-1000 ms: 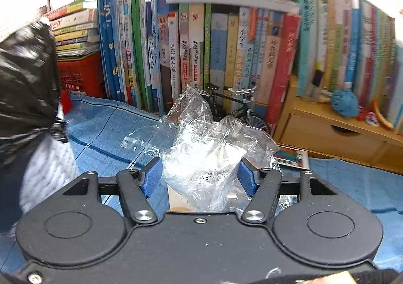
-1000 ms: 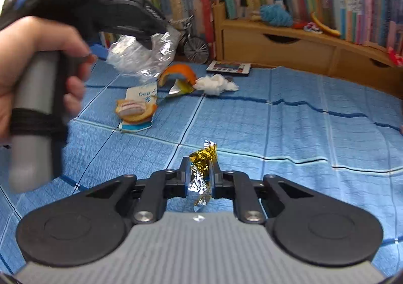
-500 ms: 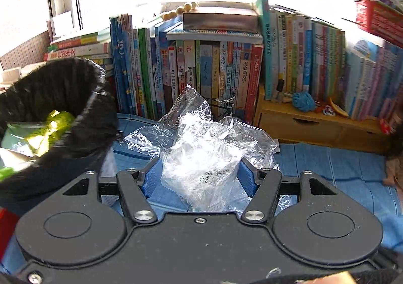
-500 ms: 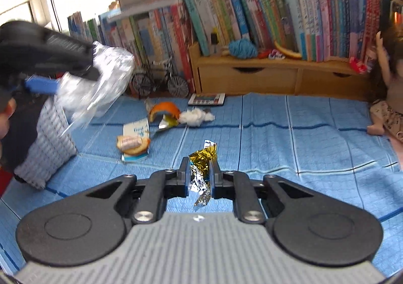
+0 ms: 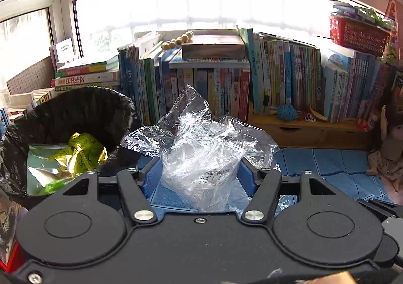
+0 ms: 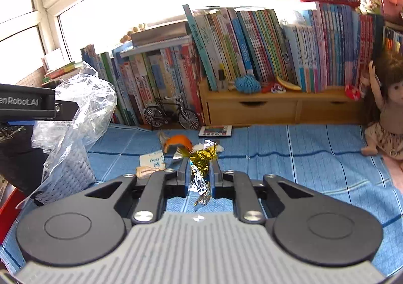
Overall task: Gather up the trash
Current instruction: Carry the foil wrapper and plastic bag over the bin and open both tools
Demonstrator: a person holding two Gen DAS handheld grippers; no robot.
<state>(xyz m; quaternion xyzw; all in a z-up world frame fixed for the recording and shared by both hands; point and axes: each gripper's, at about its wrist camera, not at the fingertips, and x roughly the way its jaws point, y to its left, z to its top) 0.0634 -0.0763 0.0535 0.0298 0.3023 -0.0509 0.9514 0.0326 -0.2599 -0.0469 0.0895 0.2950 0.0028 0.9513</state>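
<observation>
The clear plastic bag (image 5: 201, 148) sits crumpled between the blue pads of your left gripper (image 5: 199, 173), which is clamped on its lower bulk; the loose upper folds stand free above the jaws. A grip this low keeps the slack film from slipping out during transport. In the right wrist view the bag hangs beside the bin's pale mesh wall, not yet over the opening.

The gold foil wrapper (image 6: 201, 165) is pinched between the narrow-set pads of your right gripper (image 6: 200, 173), with a silver tail hanging down behind the jaws. The thin foil calls for a near-closed grip, which is why these jaws stand much tighter than the left pair.

The trash bin (image 5: 83, 107), lined with a black bag, stands to the left of the left gripper. A green snack packet (image 5: 75, 153) already lies inside. The bag is near the rim but appears short of it; judge the next step as carrying it over the opening before release.

On the blue mat (image 6: 302, 158) more litter remains: an orange peel (image 6: 178, 141), a small printed packet (image 6: 152, 159) and a white wad partly hidden behind the foil. Books, a model bicycle (image 6: 171, 112) and a doll (image 6: 388, 112) border the mat and are not trash.
</observation>
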